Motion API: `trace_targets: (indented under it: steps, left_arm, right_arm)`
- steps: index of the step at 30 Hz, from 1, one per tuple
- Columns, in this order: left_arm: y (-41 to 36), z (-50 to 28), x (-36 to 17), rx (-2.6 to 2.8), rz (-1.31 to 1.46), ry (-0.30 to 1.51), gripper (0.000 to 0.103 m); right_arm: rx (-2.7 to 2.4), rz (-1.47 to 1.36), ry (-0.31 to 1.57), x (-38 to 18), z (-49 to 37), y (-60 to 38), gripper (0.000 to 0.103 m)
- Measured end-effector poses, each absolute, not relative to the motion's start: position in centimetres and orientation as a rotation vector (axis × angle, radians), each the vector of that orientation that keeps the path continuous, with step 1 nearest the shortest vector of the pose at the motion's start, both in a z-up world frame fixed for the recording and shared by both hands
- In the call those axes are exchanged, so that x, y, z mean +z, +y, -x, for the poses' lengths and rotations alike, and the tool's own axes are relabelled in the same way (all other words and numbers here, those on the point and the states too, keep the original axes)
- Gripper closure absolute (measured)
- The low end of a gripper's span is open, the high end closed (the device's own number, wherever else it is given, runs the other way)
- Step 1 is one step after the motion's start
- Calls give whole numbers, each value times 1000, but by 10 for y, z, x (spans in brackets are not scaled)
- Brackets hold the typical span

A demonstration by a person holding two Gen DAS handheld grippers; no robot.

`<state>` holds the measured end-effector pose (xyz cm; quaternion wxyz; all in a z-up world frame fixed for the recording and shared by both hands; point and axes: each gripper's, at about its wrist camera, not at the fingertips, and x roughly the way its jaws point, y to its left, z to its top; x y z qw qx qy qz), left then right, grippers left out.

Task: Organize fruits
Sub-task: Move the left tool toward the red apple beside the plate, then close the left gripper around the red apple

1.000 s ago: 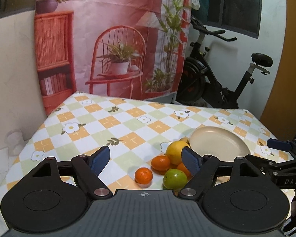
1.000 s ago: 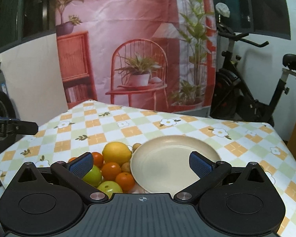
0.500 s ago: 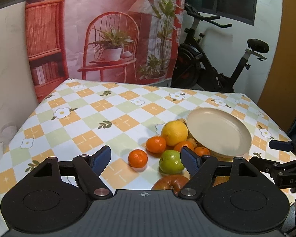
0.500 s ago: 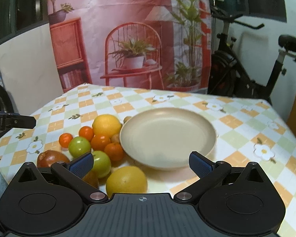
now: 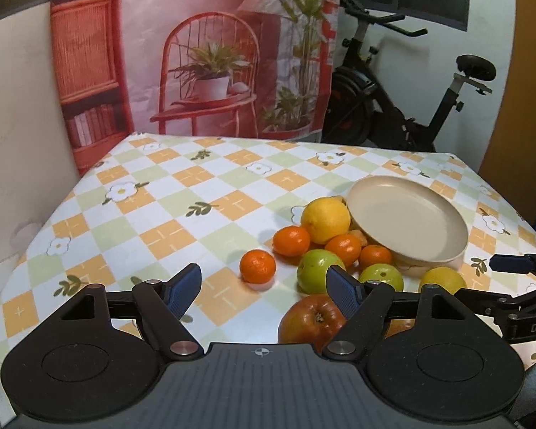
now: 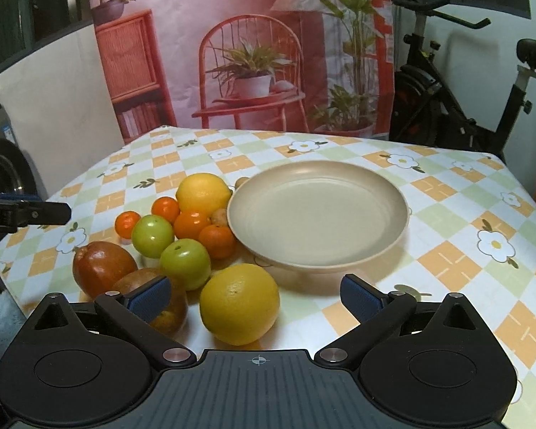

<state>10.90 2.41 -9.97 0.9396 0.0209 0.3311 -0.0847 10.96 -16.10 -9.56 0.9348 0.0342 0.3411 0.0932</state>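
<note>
A heap of fruit lies on the checked tablecloth beside an empty beige plate (image 6: 318,214) (image 5: 407,221). It holds a big yellow citrus (image 6: 203,193) (image 5: 325,220), several small mandarins (image 5: 257,266) (image 6: 191,223), two green apples (image 6: 152,236) (image 6: 185,262), reddish fruits (image 6: 102,266) (image 5: 312,320) and a large orange (image 6: 239,304). My left gripper (image 5: 266,287) hangs open over the cloth, the lone mandarin just beyond its fingertips. My right gripper (image 6: 257,295) is open too, with the large orange low between its fingers, untouched.
The table (image 5: 182,193) stands against a cloth backdrop printed with a chair and plants. An exercise bike (image 5: 403,107) stands behind at the right. The table's left half is bare cloth. The other gripper shows at each view's edge (image 5: 518,279) (image 6: 25,214).
Both grippers have sunk and tipped down toward the table; more of the near fruit, the red ones and the large orange, has come into view. Jaw widths look unchanged.
</note>
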Motion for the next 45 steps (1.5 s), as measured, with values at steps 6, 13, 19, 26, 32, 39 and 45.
trace_targets:
  steps: [6, 13, 19, 26, 32, 39, 45]
  left_arm:
    - [29, -113, -104, -158, -15, 713, 24]
    - [26, -113, -104, -179, -12, 711, 32]
    - [45, -125, -84, -258, 35, 701, 39]
    - [67, -152, -68, -345, 73, 757, 45]
    - [57, -157, -97, -406, 62, 833, 49]
    - [55, -162, -116, -481, 113, 859, 50]
    - [56, -163, -130, -520, 156, 895, 56]
  right_arm:
    - [210, -63, 699, -95, -110, -158, 5]
    - [225, -37, 673, -90, -107, -155, 9]
    - [267, -1, 662, -81, -109, -148, 13]
    - [445, 64, 694, -68, -133, -115, 14]
    - [588, 150, 766, -66, -157, -70, 22]
    - [642, 193, 863, -73, -175, -52, 37]
    - [676, 217, 930, -80, -181, -42, 43]
